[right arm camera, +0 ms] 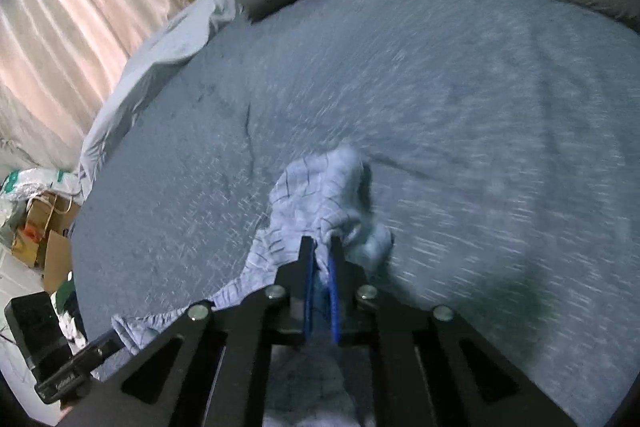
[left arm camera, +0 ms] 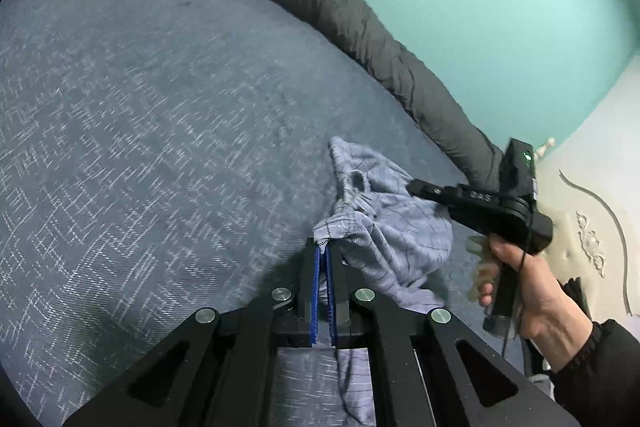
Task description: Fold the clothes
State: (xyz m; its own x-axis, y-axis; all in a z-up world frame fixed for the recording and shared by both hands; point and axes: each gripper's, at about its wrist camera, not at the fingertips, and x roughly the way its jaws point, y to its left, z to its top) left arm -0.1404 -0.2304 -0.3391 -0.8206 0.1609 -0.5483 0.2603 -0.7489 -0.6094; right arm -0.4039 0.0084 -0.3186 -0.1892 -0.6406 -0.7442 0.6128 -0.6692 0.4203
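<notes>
A light blue checked garment (left arm camera: 384,219) hangs bunched between both grippers above the blue-grey bed cover (left arm camera: 160,131). My left gripper (left arm camera: 325,247) is shut on one edge of the cloth, its blue pads pressed together. The right gripper's black body (left arm camera: 480,203) reaches into the cloth from the right, with a hand (left arm camera: 524,287) on its handle. In the right wrist view the garment (right arm camera: 320,195) bulges ahead of my right gripper (right arm camera: 325,245), whose fingers pinch a fold of it. The left gripper's black body (right arm camera: 76,363) shows at the lower left, holding the cloth's far edge.
A long dark grey rolled quilt (left arm camera: 360,27) lies along the teal wall at the bed's far side. A pale sheet (right arm camera: 140,67) covers the bed's end near pink curtains (right arm camera: 60,39). Cardboard boxes and bags (right arm camera: 40,227) stand on the floor. A cream headboard (left arm camera: 592,227) is at right.
</notes>
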